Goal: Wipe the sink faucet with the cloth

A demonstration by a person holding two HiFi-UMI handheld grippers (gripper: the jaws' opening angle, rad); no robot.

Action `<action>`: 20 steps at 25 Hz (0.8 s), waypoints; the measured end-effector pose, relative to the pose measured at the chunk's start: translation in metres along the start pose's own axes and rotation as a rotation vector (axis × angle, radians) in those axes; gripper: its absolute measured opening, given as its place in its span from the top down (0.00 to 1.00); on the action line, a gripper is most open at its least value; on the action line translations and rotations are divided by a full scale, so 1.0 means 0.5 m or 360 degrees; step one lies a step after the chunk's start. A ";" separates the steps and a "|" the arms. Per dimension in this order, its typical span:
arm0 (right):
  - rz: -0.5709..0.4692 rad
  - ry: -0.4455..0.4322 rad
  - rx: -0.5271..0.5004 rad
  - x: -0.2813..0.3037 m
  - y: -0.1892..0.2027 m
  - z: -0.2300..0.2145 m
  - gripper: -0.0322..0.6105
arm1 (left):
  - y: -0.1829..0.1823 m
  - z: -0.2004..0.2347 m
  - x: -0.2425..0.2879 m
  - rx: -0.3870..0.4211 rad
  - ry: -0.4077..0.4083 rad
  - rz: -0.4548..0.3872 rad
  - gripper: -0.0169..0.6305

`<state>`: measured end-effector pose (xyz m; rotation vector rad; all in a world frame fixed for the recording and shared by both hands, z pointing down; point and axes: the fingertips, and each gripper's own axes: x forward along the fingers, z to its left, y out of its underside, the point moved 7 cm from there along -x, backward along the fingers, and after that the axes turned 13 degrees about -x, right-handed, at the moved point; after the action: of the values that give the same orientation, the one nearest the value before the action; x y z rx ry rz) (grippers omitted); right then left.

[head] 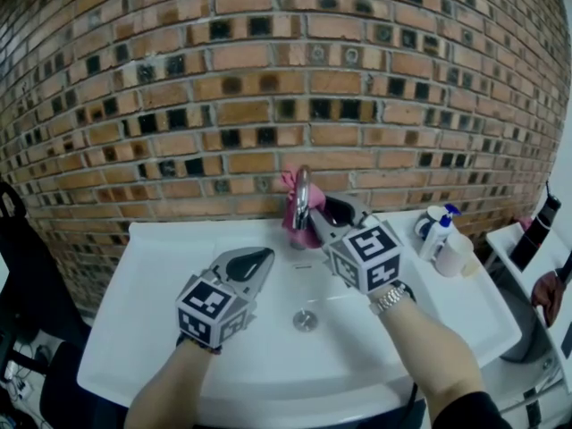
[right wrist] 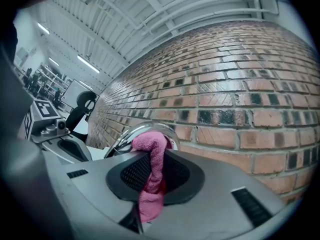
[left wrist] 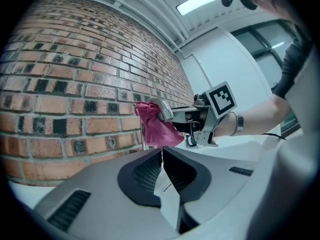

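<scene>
Pink and nubbly, the fuzzy pink cloth (right wrist: 150, 176) is pinched between the ribbed black pads of my right gripper (right wrist: 152, 151), whose jaws are clenched on it. A soft fold bulges above the pads and a tail hangs below them. That fold lies against the curved chrome faucet (right wrist: 131, 134), whose polished spout arches just behind the gripper's tips.

From the head view, the faucet (head: 302, 190) rises at twelve o'clock of the round metal drain (head: 305, 320), at the back edge of the glossy white ceramic sink (head: 161, 275). The cloth (head: 291, 226) is bunched against the faucet, showing at its top and lower down on its nine o'clock side. My right gripper (head: 315, 222) reaches in from five o'clock of the faucet, its marker cube nearest me and a metal-link wristwatch (head: 391, 298) on the wrist behind it.

My left gripper (head: 266, 257) hovers over the basin at seven o'clock of the faucet, apart from it. In its own view the left gripper (left wrist: 161, 151) has its jaws pressed together with nothing between the meshed black pads.

Behind the sink stands a rough red-brown brick wall (head: 268, 79) with dark square insets. At three o'clock of the faucet, on the sink's flat surface, stands a white plastic pump bottle with a blue top (head: 436, 231).
</scene>
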<state>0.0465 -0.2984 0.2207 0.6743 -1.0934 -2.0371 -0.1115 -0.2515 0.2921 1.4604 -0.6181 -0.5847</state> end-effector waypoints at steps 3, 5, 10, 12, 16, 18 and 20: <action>0.0002 -0.0024 -0.0026 -0.012 0.001 0.013 0.85 | 0.001 -0.001 0.001 0.0006 -0.0002 -0.0006 0.95; 0.0003 -0.0042 -0.0051 -0.021 0.004 0.021 0.85 | 0.004 -0.003 0.002 0.0009 0.0002 0.0007 0.95; 0.0016 -0.0001 -0.0094 -0.051 0.000 0.020 0.85 | 0.006 -0.005 0.005 0.0010 0.0008 0.0015 0.95; -0.0006 0.0045 -0.0090 -0.063 -0.007 0.012 0.85 | 0.008 -0.004 0.005 0.0007 0.0007 0.0019 0.95; -0.0118 0.0141 -0.0089 -0.085 -0.030 -0.010 0.85 | 0.012 -0.001 0.008 0.0014 0.0006 0.0023 0.95; -0.0166 0.0164 -0.0087 -0.091 -0.052 -0.015 0.85 | 0.012 -0.001 0.008 0.0013 0.0002 0.0019 0.95; -0.0198 0.0164 -0.0102 -0.091 -0.071 -0.015 0.85 | 0.010 -0.002 0.005 0.0007 -0.0003 0.0024 0.95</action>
<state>0.0671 -0.2523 0.1916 0.8230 -0.9438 -2.1077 -0.1089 -0.2523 0.2972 1.4582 -0.6320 -0.5732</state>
